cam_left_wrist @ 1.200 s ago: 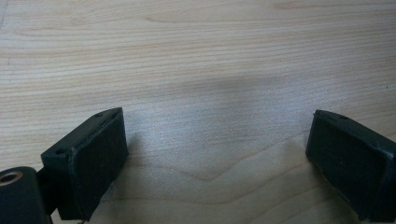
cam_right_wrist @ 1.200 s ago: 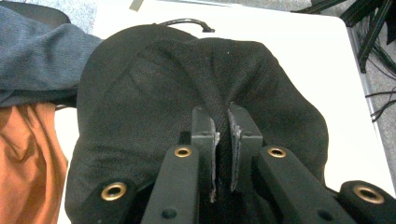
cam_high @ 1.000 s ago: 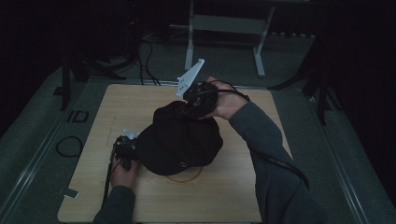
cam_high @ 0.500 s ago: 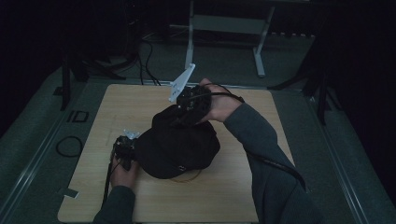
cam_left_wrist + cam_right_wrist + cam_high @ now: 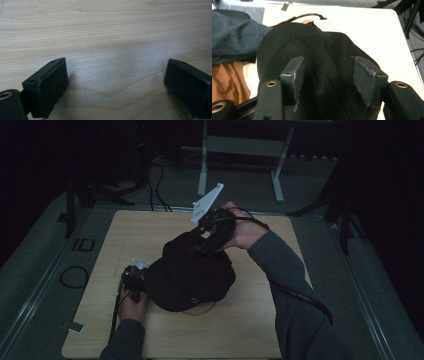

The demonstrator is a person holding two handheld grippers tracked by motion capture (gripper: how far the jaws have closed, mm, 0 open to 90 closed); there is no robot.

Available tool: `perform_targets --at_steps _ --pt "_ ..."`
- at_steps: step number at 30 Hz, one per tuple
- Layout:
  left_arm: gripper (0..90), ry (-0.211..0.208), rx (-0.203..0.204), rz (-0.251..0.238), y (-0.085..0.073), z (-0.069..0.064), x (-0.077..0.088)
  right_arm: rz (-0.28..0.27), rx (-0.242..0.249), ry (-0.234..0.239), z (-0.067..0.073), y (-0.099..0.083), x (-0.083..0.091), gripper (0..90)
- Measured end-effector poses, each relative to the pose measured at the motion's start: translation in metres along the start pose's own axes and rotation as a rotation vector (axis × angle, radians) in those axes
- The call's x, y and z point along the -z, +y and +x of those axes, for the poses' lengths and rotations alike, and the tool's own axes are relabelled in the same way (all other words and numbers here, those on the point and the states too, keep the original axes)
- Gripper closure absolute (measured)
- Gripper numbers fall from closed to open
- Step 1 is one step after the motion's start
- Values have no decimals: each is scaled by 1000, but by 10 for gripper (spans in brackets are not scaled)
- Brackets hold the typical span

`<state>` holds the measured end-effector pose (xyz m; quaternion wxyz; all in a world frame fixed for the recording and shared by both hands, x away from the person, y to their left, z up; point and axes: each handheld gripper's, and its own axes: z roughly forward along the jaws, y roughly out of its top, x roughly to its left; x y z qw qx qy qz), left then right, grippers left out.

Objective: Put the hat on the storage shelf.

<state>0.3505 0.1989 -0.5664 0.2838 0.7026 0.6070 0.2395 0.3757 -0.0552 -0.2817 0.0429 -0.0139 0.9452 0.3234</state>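
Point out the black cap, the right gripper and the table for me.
black cap (image 5: 192, 277), high view, on the crown.
right gripper (image 5: 327, 77), right gripper view, midway between its fingertips, over the cap.
table (image 5: 105, 30), left gripper view, on bare wood.

"ID" on the floor mat (image 5: 83, 244)

Left gripper (image 5: 134, 276) sits low at the near left, held in the left hand (image 5: 131, 304), jaws standing wide apart with nothing between them. Right gripper (image 5: 202, 240) is angled downward from the far side, right forearm extended, its jaws having just been opening, pads apart.
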Motion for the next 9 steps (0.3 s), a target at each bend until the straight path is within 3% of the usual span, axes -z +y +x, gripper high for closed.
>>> perform_targets --at_steps 9 --pt "50 0 0 0 0 0 0 -57 -30 -10 0 -22 17 418"
